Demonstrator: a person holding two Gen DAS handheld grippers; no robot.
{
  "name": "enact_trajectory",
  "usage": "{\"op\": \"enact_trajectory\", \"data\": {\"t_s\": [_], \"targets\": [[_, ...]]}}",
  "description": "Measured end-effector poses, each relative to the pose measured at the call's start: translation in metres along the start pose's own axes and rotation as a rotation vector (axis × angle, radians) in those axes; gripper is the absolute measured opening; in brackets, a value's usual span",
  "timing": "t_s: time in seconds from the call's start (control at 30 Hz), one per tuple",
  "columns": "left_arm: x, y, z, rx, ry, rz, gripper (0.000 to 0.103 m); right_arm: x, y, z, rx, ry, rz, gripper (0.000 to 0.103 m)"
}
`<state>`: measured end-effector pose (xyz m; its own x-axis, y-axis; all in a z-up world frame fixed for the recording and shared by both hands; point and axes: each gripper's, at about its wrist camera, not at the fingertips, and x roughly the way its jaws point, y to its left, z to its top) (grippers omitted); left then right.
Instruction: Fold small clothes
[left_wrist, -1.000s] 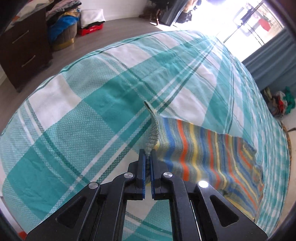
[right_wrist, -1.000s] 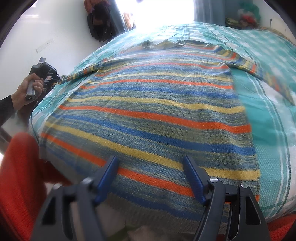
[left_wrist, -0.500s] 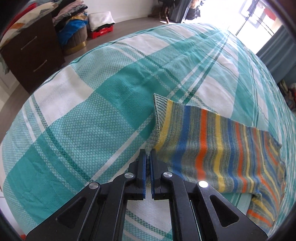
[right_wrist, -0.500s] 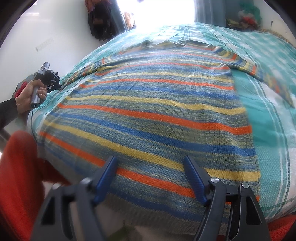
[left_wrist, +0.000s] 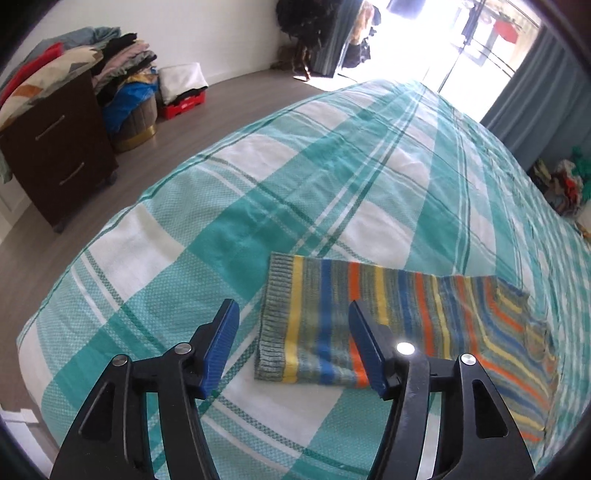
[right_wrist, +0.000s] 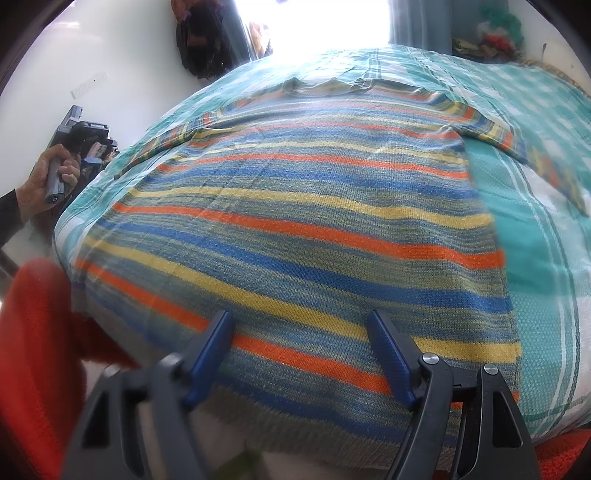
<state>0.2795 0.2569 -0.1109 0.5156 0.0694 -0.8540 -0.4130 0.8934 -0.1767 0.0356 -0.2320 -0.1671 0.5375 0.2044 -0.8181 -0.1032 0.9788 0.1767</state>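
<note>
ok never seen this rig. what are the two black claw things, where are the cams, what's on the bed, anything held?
No robot: a person holds one handheld gripper in each hand, and each carries a fisheye camera looking along its jaws. The left wrist view shows the left gripper open above a sleeve cuff. The right wrist view shows the right gripper open over the hem of a striped sweater, which lies flat on the teal plaid bedspread. Nothing is held. The person's left hand shows at the far left.
</note>
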Motion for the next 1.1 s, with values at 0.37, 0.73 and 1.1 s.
{"op": "enact_trajectory", "data": {"t_s": [0.37,0.73,1.1], "targets": [[0.031,0.014,-0.035,0.032,0.090,0.124,0.074,0.001,0.001,0.000,-0.009,-0.004,-0.011,0.076],[-0.074,0.002,-0.102,0.184,-0.014,-0.021,0.078,-0.001,0.002,0.000,-0.006,-0.008,-0.013,0.077],[-0.121,-0.034,-0.194,0.287,-0.042,-0.127,0.085,-0.049,0.020,-0.002,-0.045,-0.156,-0.033,0.077]]}}
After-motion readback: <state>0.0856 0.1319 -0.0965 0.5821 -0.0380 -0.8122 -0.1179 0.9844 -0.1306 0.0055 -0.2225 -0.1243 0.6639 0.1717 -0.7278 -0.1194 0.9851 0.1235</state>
